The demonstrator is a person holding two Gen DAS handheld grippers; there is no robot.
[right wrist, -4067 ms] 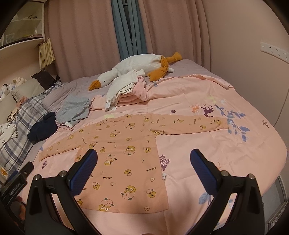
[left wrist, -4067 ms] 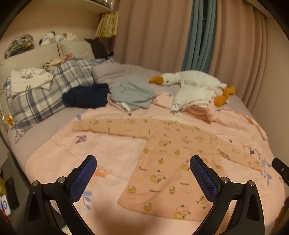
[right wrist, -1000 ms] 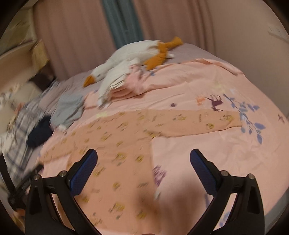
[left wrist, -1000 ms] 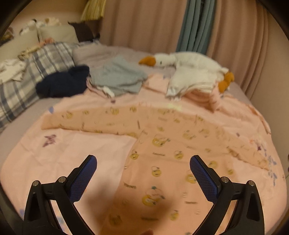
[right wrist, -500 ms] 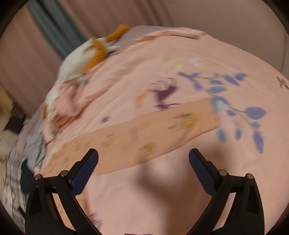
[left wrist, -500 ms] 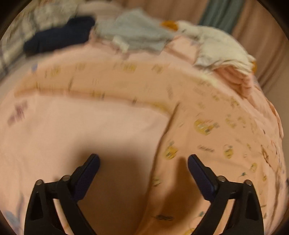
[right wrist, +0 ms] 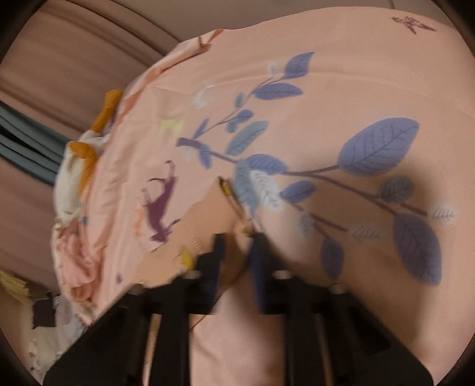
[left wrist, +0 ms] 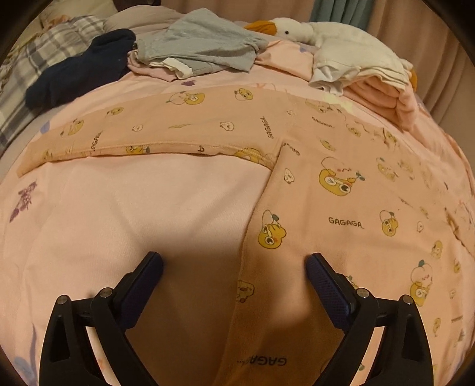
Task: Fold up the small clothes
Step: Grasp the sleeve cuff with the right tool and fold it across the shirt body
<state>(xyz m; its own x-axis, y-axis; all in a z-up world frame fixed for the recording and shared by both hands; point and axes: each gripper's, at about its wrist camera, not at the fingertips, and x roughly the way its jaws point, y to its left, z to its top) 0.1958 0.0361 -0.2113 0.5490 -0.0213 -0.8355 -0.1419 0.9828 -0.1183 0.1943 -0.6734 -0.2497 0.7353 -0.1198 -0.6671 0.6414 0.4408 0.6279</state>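
A peach long-sleeved top [left wrist: 341, 190] with yellow duck prints lies flat on the pink bedspread [left wrist: 118, 213]. My left gripper [left wrist: 234, 267] is open, low over the top's left side seam, one finger on each side of the edge. In the blurred right wrist view, my right gripper [right wrist: 237, 246] is shut on the end of the top's right sleeve [right wrist: 207, 219] and lifts the cuff off the bedspread [right wrist: 326, 74].
A grey garment pile [left wrist: 202, 47], a navy garment [left wrist: 80, 71] and a folded white and pink stack [left wrist: 374, 77] lie at the far side. A goose plush [left wrist: 297, 26] lies behind them. A plaid pillow [left wrist: 35, 65] is far left.
Both grippers dropped towards the bed. The left came down over the top's left side edge, still open. The right moved to the right sleeve end and shut on it.
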